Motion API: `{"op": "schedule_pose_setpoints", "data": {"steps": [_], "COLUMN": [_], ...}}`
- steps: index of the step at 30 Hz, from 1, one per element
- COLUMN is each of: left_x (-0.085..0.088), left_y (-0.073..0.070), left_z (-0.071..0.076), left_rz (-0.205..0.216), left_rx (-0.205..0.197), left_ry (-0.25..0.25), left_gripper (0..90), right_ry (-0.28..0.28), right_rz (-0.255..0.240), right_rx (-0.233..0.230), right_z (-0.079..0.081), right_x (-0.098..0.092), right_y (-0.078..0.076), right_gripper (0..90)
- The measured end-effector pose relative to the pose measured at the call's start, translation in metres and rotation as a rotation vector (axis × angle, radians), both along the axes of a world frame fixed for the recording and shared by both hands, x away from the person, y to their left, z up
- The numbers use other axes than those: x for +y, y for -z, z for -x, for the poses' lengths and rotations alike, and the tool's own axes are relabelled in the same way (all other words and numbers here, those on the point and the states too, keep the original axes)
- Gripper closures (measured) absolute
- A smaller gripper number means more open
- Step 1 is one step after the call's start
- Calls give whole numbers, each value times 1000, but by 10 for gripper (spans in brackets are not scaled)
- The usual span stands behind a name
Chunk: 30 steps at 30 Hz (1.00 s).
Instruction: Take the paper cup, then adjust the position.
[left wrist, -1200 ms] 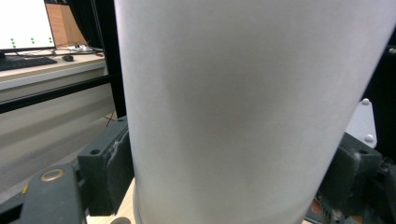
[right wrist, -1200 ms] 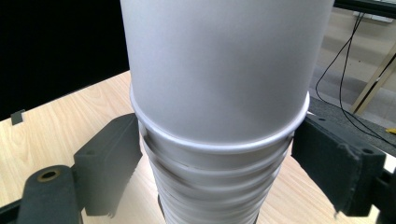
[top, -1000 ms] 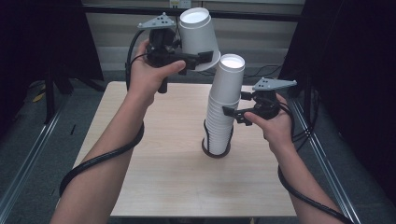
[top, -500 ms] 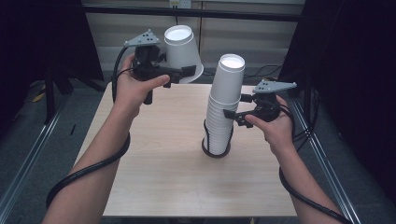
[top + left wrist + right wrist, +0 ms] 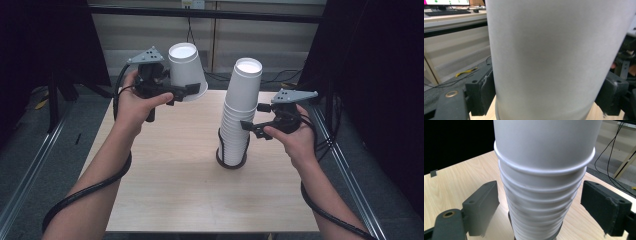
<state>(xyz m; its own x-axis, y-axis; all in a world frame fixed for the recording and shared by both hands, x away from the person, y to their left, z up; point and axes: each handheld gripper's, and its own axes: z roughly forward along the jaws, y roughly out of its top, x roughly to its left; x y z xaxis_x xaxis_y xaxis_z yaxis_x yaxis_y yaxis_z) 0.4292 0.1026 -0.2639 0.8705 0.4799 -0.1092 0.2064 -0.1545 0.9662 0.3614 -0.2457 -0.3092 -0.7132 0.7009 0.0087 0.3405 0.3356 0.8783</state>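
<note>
Risk sits mainly with the single white paper cup (image 5: 186, 70), held upside down and slightly tilted in the left gripper (image 5: 187, 91) above the far left of the pale wooden counter (image 5: 175, 170). Seen from above, the tall stack of white paper cups (image 5: 239, 112) stands upside down right of centre, its base in a dark ring holder (image 5: 231, 162); the right gripper (image 5: 248, 125) reaches its side from the right.

From the left gripper view, the black fingers (image 5: 481, 93) clamp the single cup's wall (image 5: 554, 57) from both sides. Thin paper may buckle under that squeeze, or the cup may slip out.

From the right gripper view, the fingers (image 5: 482, 203) stand wide, flanking the stack (image 5: 544, 182) with gaps on both sides. A sideways bump here could topple the tall stack.
</note>
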Motion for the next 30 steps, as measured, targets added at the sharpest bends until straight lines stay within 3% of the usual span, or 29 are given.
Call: {"op": "schedule_pose_setpoints", "data": {"steps": [18,23,30], "left_x": [11,13,15], "left_y": [26,33,43], "left_z": [1,2,5], "left_rz": [-39,-83,-106], "left_rx": [34,38,52], "left_ry": [-1,15,25], "left_gripper": [172,172,173], "right_ry": [-12,-17,-17], "right_rz": [2,6,0], "right_rx": [15,24,30], "right_z": [8,12,16], "right_x": [-4,-9,-15], "right_y": [11,15,24], "right_gripper": [144,145,145]}}
